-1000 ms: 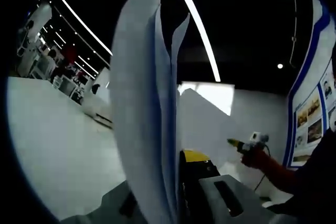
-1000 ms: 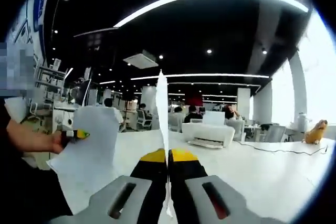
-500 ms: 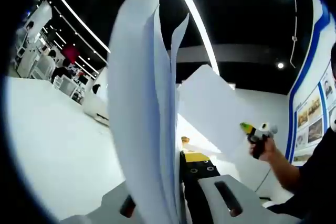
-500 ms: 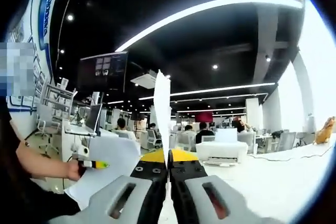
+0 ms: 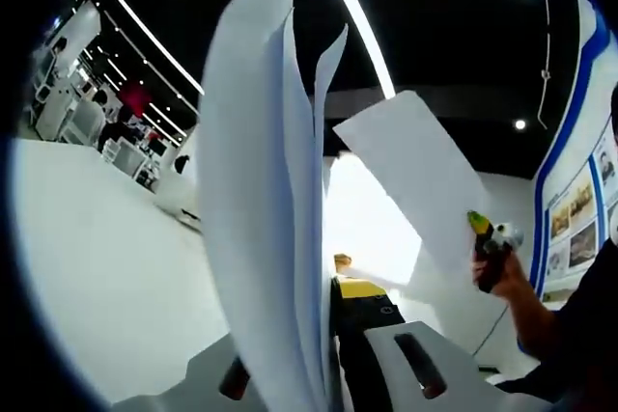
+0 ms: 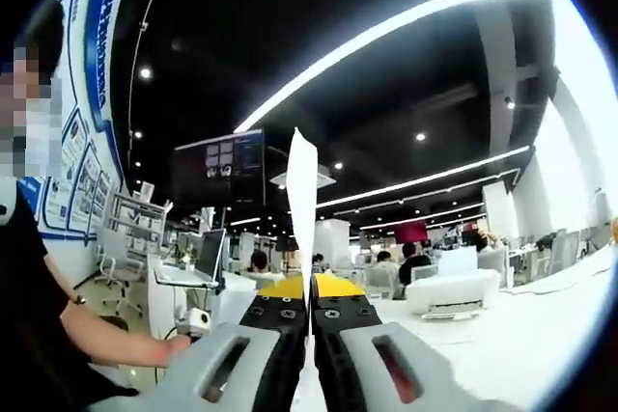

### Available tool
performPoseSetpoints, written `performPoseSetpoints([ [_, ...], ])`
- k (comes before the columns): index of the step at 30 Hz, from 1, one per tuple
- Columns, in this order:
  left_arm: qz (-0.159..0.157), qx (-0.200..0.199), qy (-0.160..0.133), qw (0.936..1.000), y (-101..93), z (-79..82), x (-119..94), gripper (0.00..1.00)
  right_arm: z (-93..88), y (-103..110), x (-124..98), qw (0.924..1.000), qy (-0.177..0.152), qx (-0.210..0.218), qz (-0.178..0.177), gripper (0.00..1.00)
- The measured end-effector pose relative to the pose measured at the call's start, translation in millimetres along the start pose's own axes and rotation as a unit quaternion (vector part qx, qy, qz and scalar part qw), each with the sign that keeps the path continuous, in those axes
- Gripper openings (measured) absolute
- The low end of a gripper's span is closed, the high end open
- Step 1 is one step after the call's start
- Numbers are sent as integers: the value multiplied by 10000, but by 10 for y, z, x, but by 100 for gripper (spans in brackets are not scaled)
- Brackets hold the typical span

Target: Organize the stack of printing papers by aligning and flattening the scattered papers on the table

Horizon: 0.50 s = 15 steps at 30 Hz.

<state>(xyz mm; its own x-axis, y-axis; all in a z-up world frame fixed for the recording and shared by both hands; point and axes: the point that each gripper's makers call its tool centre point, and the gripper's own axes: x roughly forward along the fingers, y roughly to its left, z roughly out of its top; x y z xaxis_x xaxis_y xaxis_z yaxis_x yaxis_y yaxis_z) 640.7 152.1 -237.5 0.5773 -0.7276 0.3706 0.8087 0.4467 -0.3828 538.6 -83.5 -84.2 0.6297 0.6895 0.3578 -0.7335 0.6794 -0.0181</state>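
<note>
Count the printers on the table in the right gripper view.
1. A white printer sits on the white table, right of the right gripper, which is pinching a sheet of paper edge-on. Others may be hidden behind the gripper.

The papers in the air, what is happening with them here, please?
A person holds a gripper in each hand and has lifted printing paper off the white table. The left gripper is shut on a bundle of sheets that stands upright and fans apart at the top. The right gripper is shut on a single sheet, seen edge-on between its jaws. The papers are not yet aligned or laid flat.
</note>
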Motion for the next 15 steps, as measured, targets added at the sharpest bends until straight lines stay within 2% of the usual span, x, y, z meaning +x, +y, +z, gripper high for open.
performPoseSetpoints([
  [6,-4,-37,-58,10000,8,16,-3,6,-147,178,45,9994,-31,276,185,0],
  [8,-1,-83,-132,9999,17,40,-17,6,-177,199,45,9992,-53,340,210,0],
  [15,32,-318,-434,9985,72,135,-67,6,-448,349,88,9955,-69,816,485,0],
])
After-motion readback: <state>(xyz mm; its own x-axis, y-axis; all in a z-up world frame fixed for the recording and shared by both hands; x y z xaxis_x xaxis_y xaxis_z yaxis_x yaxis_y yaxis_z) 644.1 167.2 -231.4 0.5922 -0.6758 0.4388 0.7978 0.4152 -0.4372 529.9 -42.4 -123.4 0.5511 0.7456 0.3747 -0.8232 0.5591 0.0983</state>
